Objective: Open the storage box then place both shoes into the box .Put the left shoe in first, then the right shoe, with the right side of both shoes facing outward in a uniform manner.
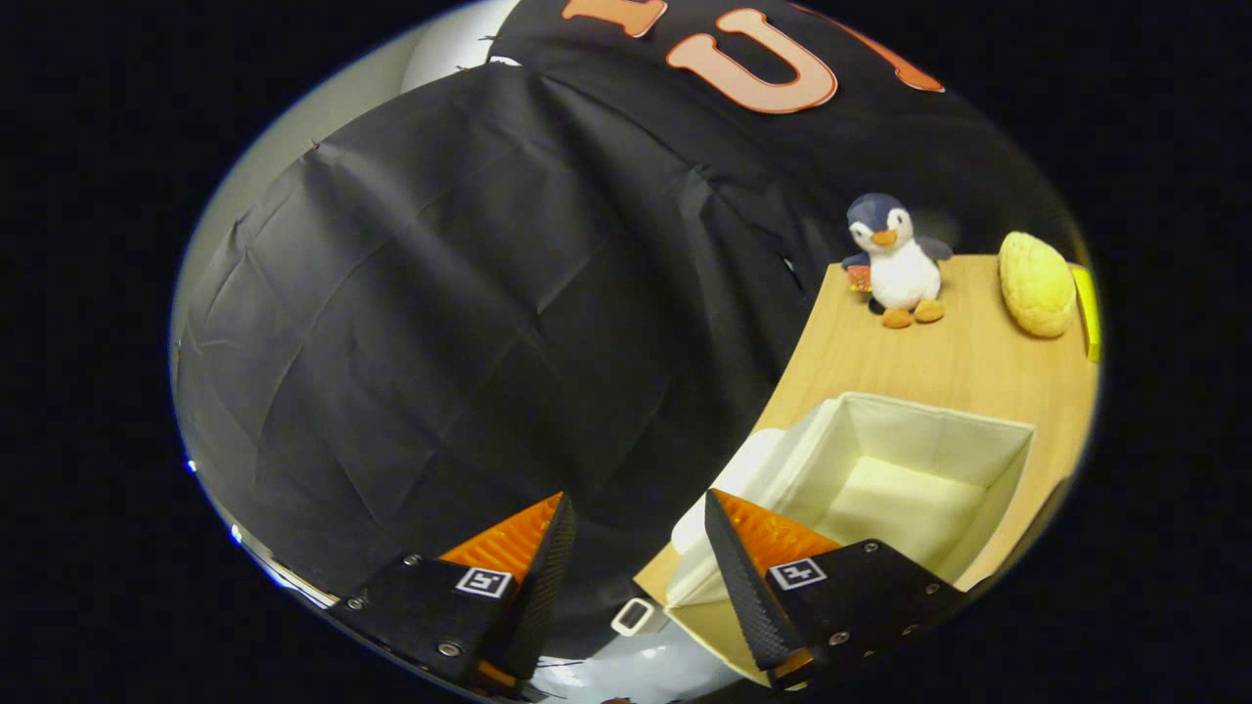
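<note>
storage box (910,469): matt cloth | table (939,362): smooth wood | penguin (898,262): plush

Storage box (910,469) sits open on the wooden table, cream fabric, lid off, nothing inside; it's just ahead of the gripper's (636,533) spread, empty fingers, off to the right-hand finger's side

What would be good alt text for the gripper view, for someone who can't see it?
The gripper hangs open with nothing between its fingers, beside an open, empty cream fabric storage box on a wooden table. Beyond the box stand a plush penguin and a yellow bread-like bun, against the booth's black cloth wall.
</note>
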The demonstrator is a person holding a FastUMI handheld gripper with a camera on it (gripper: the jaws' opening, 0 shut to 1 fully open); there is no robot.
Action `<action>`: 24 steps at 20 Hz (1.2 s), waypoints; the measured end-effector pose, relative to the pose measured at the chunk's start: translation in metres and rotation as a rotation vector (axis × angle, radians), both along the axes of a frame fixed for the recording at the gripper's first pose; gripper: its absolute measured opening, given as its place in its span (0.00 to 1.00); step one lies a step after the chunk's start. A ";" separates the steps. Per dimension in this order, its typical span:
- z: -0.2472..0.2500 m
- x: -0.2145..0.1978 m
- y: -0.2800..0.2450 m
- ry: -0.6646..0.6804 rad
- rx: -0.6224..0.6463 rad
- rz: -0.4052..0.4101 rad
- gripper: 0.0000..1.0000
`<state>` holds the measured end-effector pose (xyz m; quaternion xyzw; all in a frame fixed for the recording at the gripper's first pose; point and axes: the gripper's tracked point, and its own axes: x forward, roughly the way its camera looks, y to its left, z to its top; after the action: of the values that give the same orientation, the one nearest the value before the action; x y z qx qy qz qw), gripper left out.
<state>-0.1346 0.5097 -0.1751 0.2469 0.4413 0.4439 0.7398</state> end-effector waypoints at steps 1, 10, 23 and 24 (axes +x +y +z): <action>-0.005 0.004 -0.014 -0.030 -0.029 -0.012 0.84; -0.069 0.023 -0.167 -0.149 -0.287 -0.155 0.96; -0.184 -0.025 -0.330 -0.032 -0.663 -0.242 0.96; -0.193 -0.030 -0.339 -0.019 -0.678 -0.245 0.96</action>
<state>-0.1644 0.1709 -0.3678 0.0345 0.5237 0.1826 0.8314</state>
